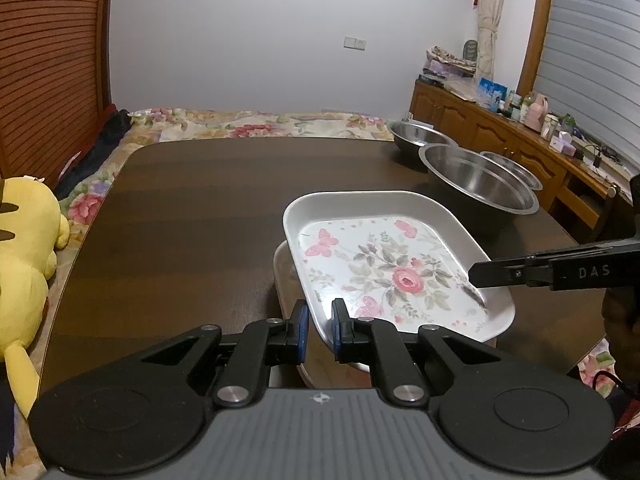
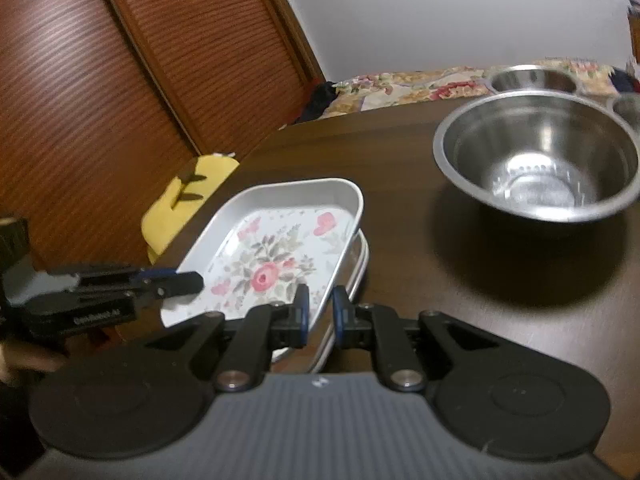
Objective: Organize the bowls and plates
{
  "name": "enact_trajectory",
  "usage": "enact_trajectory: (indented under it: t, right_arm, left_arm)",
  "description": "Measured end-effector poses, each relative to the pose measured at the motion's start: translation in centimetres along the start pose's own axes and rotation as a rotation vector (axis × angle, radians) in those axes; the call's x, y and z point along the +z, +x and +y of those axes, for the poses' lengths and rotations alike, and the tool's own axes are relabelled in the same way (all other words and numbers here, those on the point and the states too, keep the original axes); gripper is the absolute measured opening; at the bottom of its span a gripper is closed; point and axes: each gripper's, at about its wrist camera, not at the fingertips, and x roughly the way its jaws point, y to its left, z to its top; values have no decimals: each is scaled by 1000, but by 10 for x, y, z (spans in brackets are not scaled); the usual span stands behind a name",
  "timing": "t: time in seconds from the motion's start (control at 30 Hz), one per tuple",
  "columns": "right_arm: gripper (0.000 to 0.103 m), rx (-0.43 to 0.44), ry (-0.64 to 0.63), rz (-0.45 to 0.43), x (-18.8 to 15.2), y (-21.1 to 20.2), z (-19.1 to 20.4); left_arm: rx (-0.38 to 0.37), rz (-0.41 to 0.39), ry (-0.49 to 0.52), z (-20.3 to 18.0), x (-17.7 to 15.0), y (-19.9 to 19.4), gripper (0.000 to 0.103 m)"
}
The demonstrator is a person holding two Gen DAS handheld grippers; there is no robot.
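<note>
Both grippers pinch flowery plate: left gripper on near rim, right gripper on other rim. Plate hangs tilted above second plate (dark table). Level it, lower slow, then let go.

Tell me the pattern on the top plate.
White plate printed with a pink rose, grey-green leaves and pink butterflies; the left wrist view shows it best.
</note>
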Motion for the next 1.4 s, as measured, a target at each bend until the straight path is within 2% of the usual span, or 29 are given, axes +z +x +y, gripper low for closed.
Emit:
enact_trajectory:
  t: [0.4, 0.5, 0.87, 1.03, 1.4]
  right_arm:
    - [15, -58, -69, -57, -21, 2, 10]
    - [15, -74, -86, -69, -23, 2, 11]
    - [16, -66, -74, -83, -26, 1, 9]
    - [16, -77, -82, -104, -27, -3, 12]
    - [16, -130, -101, -200, -14, -33, 4]
  left_arm:
    - [19, -11, 3, -2, -7, 0, 13]
    - [48, -17, 20, -6, -9, 0, 14]
    - [60, -7, 15, -3, -17, 5, 14]
    - [59, -14, 7, -1, -15, 3, 15]
    - [40, -80, 26, -13, 10, -4, 21]
